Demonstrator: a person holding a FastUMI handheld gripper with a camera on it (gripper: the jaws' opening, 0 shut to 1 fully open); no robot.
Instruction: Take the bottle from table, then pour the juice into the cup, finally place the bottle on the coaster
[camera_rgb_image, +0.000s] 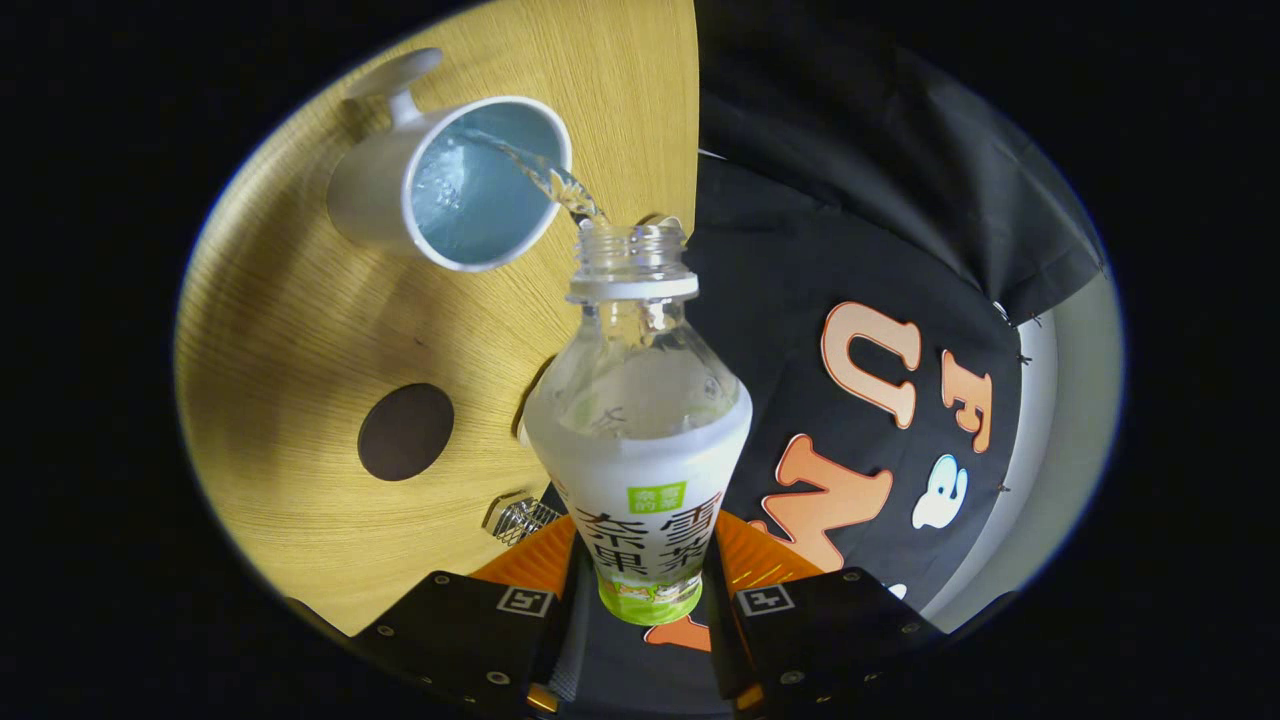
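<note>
A wooden table (300, 330) with light grain is seen tilted, and behind its edge the black cloth wall (850, 230) of the booth hangs in folds.

On the table a white cup (440, 185) with a handle is placed, and nearer to the fingers a dark round coaster (405, 432) lies flat, well apart from the cup. The bottle (637, 420) is held between the two fingers of the gripper (640, 600), which are pressed on its lower part from both sides. The bottle is clear plastic, uncapped, with a white and green label. It is tipped toward the cup, and a thin stream of pale liquid (555, 185) is poured from its mouth into the cup, where liquid is already seen.
</note>
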